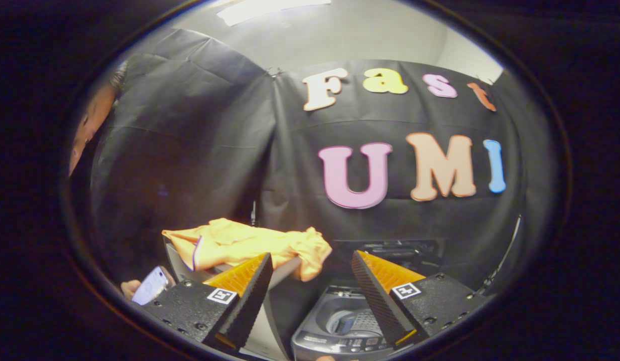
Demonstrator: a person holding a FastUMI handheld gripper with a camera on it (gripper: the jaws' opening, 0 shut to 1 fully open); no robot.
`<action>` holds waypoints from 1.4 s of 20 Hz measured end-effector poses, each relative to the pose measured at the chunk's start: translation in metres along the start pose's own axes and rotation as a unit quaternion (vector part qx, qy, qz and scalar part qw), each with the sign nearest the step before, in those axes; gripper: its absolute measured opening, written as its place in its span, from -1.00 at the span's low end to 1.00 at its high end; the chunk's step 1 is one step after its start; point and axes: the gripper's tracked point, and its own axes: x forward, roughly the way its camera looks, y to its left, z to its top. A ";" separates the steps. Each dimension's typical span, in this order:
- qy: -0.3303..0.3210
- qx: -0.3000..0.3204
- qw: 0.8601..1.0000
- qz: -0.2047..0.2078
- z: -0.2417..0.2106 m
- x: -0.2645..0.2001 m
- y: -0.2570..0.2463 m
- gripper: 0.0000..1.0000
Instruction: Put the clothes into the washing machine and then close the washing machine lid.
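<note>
An orange garment [249,245] lies draped over a grey surface [175,259] just beyond my left finger. A small grey top-loading washing machine [340,326] stands below and between my fingers, with its lid [400,250] raised at the back and the drum opening visible. My gripper [312,301] is open, with a wide gap between the fingers and nothing held. The left finger [249,296] covers the garment's lower edge.
A person's hand holding a phone [150,286] shows to the left of the left finger. Part of a person [89,125] leans in at the far left. Black cloth walls close the booth behind the garment and the machine.
</note>
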 end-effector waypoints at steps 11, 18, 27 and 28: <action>0.138 -0.014 0.987 0.083 -0.007 0.148 0.125 0.94; 0.293 0.020 0.951 0.095 -0.083 0.175 0.154 0.96; 0.331 0.011 0.935 0.125 -0.105 0.173 0.167 0.57; 0.328 0.011 0.936 0.128 -0.104 0.175 0.167 0.44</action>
